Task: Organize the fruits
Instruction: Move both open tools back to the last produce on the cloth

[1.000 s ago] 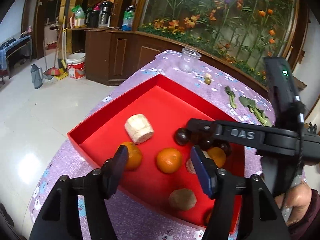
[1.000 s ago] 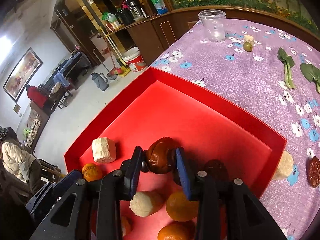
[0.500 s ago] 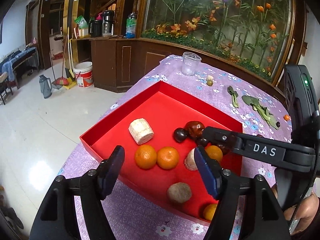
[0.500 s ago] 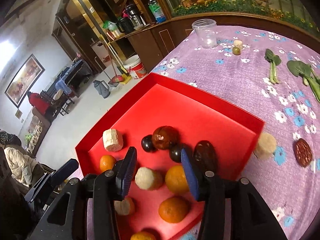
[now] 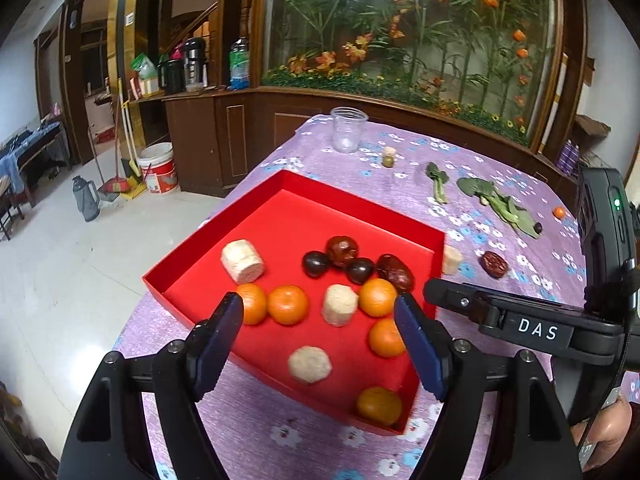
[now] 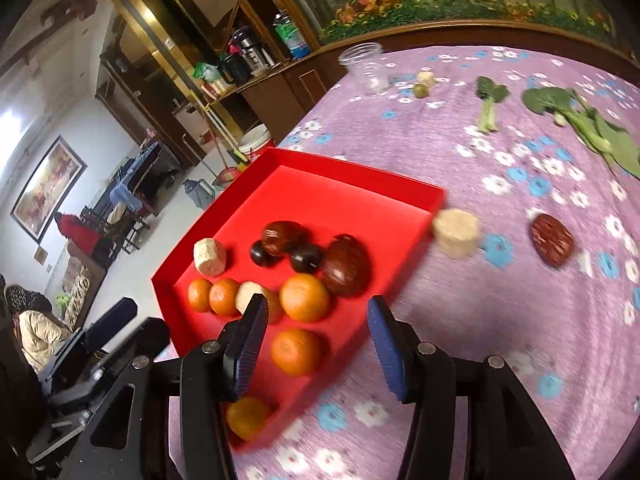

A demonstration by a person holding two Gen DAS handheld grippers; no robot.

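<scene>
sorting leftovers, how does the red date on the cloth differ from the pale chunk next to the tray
The red date is dark red, wrinkled and flattish; the pale chunk is cream and a stubby cylinder. The date lies well clear of the red tray; the chunk sits right by the tray's outer wall. The chunk looks bulkier than the date. Both rest on the purple flowered cloth, outside the tray, with no hand-held gripper on them.

A red tray (image 5: 224, 256) sits mid-frame in the left view. In it lie five oranges (image 5: 288, 304), three pale stubby cylinders (image 5: 243, 262), two dark round fruits (image 5: 315, 263) and two brown-red dates (image 5: 342, 251), clustered toward its near right side. Right of it on the cloth lie another cylinder (image 6: 457, 233) touching its wall, and a date (image 6: 552, 240).
</scene>
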